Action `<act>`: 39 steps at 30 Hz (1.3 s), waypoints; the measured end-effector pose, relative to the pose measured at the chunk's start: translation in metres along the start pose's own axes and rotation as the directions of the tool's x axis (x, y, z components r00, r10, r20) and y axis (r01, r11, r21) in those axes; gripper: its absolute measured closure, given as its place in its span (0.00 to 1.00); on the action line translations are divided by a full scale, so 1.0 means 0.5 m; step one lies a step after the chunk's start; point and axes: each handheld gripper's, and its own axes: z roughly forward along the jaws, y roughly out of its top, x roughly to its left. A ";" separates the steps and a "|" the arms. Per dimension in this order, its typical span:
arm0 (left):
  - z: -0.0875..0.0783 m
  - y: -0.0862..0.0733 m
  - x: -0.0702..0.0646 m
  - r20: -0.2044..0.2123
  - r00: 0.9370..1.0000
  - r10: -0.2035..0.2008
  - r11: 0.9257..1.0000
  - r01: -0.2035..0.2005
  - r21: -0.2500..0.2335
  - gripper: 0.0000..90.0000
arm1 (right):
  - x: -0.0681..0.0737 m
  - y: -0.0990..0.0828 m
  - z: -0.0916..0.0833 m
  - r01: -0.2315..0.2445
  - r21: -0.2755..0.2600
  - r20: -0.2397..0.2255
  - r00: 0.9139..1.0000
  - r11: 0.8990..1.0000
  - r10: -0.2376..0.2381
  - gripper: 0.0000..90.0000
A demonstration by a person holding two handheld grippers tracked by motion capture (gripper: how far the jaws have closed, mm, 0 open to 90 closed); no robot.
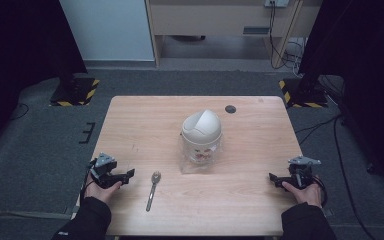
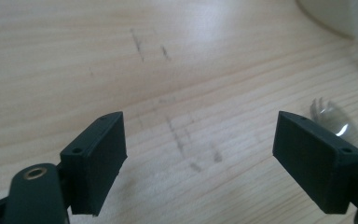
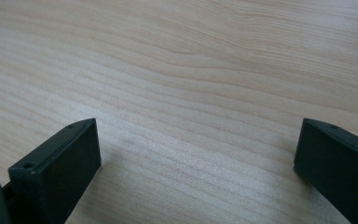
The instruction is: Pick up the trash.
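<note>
Left gripper view: spoon (image 2: 331, 119) bowl blurred, half-hidden behind jaw.

Wooden table (image 1: 145, 120); white lidded bin (image 1: 201, 135) at centre; metal spoon (image 1: 153, 189) near front edge, well apart

A small white swing-lid bin (image 1: 201, 135) stands upright beside a spoon (image 1: 153, 189).
</note>
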 end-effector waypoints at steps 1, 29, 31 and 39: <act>-0.004 0.003 0.000 0.005 1.000 0.002 1.000 -0.002 -0.016 0.19 | 0.003 -0.002 -0.002 -0.047 -0.013 0.010 0.999 0.999 0.047 0.01; -0.067 0.102 -0.020 0.141 0.987 0.076 0.972 -0.041 -0.232 0.20 | 0.022 -0.003 -0.001 -0.019 0.007 0.059 0.998 1.000 0.018 0.01; -0.066 0.111 -0.024 0.176 0.980 0.090 0.970 -0.045 -0.240 0.20 | 0.022 -0.003 -0.001 -0.019 0.007 0.058 0.998 1.000 0.018 0.01; -0.050 0.154 -0.058 0.267 0.944 0.193 0.961 -0.127 -0.247 0.19 | 0.022 -0.003 -0.001 -0.018 0.007 0.057 0.998 1.000 0.017 0.01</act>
